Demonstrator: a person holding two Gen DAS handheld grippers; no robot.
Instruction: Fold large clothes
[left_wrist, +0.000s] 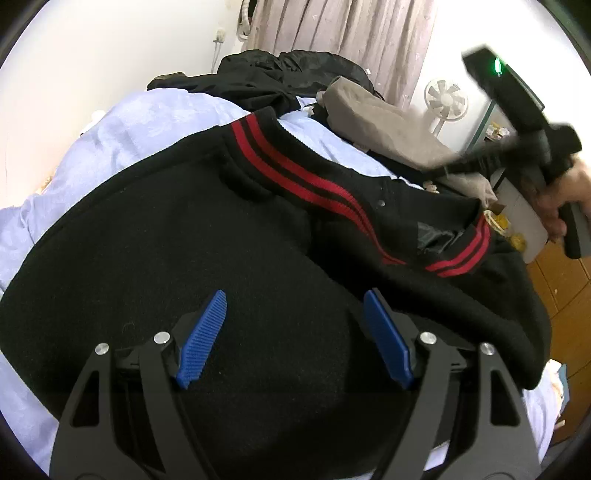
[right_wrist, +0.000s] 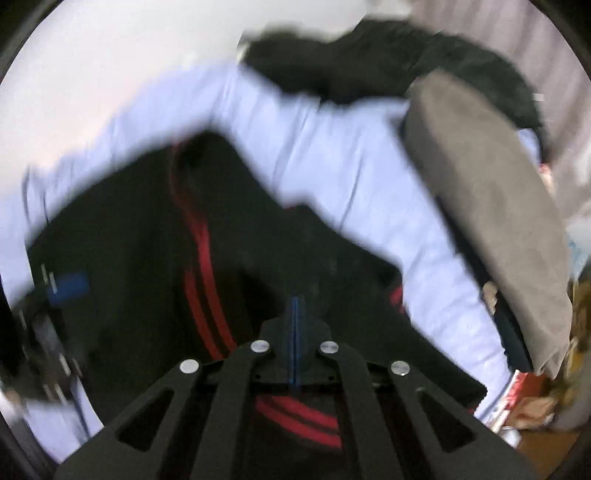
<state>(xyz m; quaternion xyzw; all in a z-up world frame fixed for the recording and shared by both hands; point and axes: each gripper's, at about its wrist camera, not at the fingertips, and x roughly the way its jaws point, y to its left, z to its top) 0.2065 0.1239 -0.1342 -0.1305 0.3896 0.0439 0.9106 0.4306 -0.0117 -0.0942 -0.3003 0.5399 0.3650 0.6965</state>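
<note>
Two grippers over black wool jacket with red-striped ribbing (left_wrist: 229, 236), spread on pale blue bedsheet (left_wrist: 122, 125). Left gripper (left_wrist: 295, 332) jaws released, nothing between; right gripper (right_wrist: 294, 332) clenched, empty.

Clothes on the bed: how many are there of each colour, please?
Black with red stripes: 1, the jacket spread in front.
Plain black: 1, the crumpled garment at the far end.
Grey-brown: 1, the folded garment on the right.
Total: 3 on the pale blue bedsheet.
</note>
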